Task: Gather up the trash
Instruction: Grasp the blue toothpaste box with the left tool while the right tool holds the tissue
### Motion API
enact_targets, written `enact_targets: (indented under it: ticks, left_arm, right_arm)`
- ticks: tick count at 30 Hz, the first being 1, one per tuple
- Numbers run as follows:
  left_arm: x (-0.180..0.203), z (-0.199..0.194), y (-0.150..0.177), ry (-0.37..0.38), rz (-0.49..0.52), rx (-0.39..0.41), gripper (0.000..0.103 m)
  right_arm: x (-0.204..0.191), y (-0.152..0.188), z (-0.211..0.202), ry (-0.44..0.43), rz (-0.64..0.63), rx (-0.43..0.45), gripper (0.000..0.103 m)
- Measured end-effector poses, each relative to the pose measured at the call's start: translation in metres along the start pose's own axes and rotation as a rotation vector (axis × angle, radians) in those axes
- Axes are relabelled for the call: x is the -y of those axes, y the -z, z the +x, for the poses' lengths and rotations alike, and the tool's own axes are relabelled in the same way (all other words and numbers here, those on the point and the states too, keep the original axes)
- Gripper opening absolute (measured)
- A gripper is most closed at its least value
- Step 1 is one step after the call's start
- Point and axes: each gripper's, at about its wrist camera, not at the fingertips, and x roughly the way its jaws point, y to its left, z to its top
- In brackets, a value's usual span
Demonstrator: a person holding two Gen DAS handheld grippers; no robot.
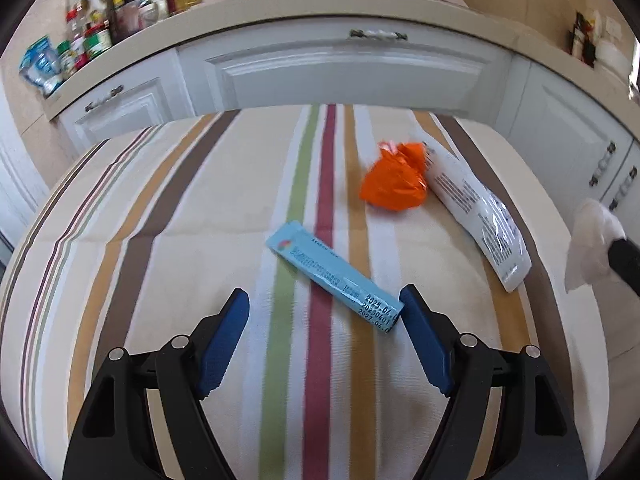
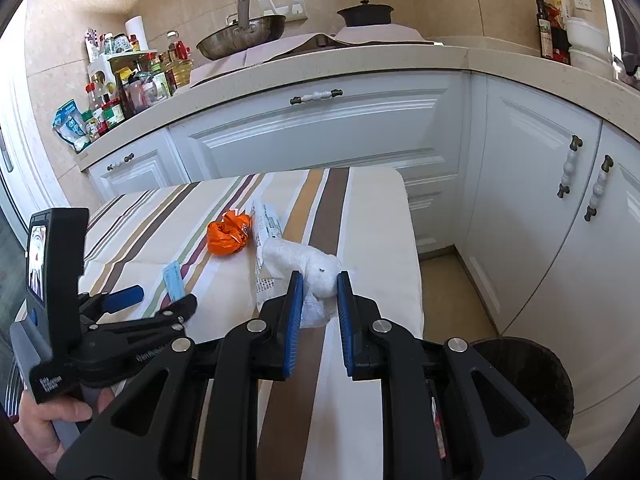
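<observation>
A light blue flat carton [image 1: 332, 276] lies on the striped tablecloth [image 1: 200, 208], its near end beside the right finger of my open left gripper [image 1: 324, 300]. A crumpled orange wrapper [image 1: 394, 178] and a white tube [image 1: 476, 212] lie further right. My right gripper [image 2: 318, 284] is shut on a crumpled white tissue [image 2: 312, 266], held above the table's right side. The tissue also shows at the right edge of the left wrist view [image 1: 592, 248]. The right wrist view also shows the orange wrapper [image 2: 229, 233], the blue carton [image 2: 174, 280] and the left gripper [image 2: 160, 298].
A dark round bin [image 2: 532, 380] stands on the floor right of the table. White cabinets [image 2: 320, 132] and a counter with bottles [image 2: 128, 76], a wok [image 2: 244, 36] and a pot [image 2: 366, 12] stand behind the table.
</observation>
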Motion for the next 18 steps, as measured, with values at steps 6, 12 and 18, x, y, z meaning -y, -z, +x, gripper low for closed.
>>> enact_targets:
  ticks: [6, 12, 18]
  left_arm:
    - [-0.009, -0.001, 0.003, 0.016, 0.015, -0.014, 0.047]
    - [-0.021, -0.005, 0.007, 0.053, 0.002, -0.009, 0.023]
    - [-0.029, -0.006, 0.008, 0.07, -0.011, -0.007, 0.009]
  right_arm:
    - [0.0, 0.001, -0.001, -0.008, 0.004, 0.0, 0.017]
    - [-0.003, 0.002, -0.002, -0.015, -0.001, -0.001, 0.017]
    - [-0.006, 0.004, -0.001, -0.022, -0.003, -0.002, 0.017]
